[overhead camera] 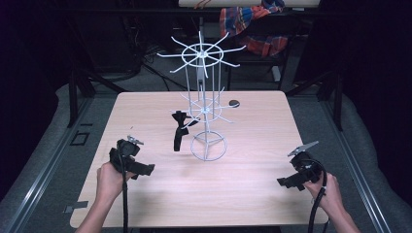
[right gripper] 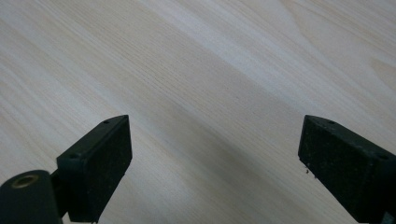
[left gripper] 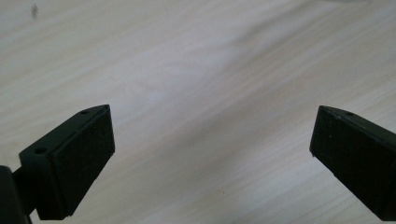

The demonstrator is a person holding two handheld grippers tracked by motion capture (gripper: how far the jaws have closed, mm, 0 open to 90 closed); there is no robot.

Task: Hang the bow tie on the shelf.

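On the pale wooden tabletop (overhead camera: pixel 160 194) stands a white wire display rack with two tiers of radiating hooks (overhead camera: pixel 204 104). A black strap-like item, possibly a bow tie or hair band (overhead camera: pixel 180 130), hangs from a lower hook on the rack's left side. The left tool (overhead camera: pixel 145 170) and right tool (overhead camera: pixel 284 182) hover low near the front edge, well apart from the rack, each with jaws spread wide and holding nothing. I judge this a rest or start pose; next, one tool must reach toward the hanging item. No containers are present.
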